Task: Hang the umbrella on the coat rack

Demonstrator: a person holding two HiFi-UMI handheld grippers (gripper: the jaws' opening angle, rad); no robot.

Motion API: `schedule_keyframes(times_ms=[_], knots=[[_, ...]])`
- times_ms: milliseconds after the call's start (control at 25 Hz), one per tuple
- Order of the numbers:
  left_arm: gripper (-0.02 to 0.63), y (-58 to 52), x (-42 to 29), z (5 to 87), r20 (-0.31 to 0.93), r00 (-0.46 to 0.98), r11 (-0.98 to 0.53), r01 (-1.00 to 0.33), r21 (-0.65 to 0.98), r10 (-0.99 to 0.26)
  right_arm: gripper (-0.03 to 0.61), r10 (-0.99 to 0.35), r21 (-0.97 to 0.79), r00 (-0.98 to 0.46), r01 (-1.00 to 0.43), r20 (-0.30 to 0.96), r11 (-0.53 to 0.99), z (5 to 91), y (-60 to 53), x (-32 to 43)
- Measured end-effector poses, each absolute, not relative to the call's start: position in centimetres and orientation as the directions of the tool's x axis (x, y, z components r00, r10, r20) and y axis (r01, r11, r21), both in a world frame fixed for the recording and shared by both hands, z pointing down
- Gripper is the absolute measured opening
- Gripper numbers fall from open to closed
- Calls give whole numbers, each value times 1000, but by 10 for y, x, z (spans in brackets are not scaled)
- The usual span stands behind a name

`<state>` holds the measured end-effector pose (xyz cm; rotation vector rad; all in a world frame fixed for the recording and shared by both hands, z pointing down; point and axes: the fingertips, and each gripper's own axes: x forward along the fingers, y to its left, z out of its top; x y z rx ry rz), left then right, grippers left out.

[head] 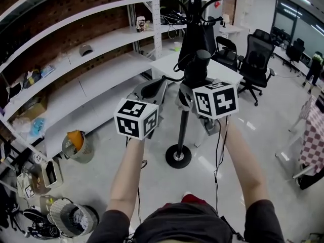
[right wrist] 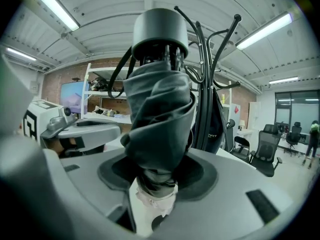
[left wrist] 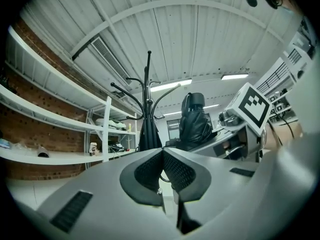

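A folded black umbrella (head: 199, 67) stands upright between the pads of my right gripper (head: 195, 86), which is shut on its lower body. The right gripper view shows its crumpled canopy (right wrist: 160, 119) and round cap close up, with the right gripper (right wrist: 157, 171) clamped on it. My left gripper (head: 163, 83) sits just left of it, pads together on the umbrella's thin strap (head: 172, 79). That pinch shows in the left gripper view (left wrist: 162, 156). The black coat rack (head: 183, 128) rises right behind the umbrella, hooks spreading overhead (left wrist: 148, 109).
The rack's round base (head: 178, 156) rests on the floor in front of a white table (head: 164, 59). Long white shelves (head: 91, 80) run along the left wall. Wire bins (head: 77, 147) stand at floor left. Black office chairs (head: 255, 54) stand to the right.
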<state>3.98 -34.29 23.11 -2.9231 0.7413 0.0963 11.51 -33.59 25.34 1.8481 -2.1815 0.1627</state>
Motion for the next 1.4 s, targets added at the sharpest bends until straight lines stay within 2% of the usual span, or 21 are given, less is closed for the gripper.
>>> schedule_keyframes(times_ms=[520,1400], knots=[[11,-369,72,186,-98,912,-901,-409,-146,-398,209,-952,104,-135,-980,275,169,209,-370,136],[11,-415,116,139,-43,929,-898,-368,-242,-368,209,-945,92,-89,-988,314,124,171,-415,170]])
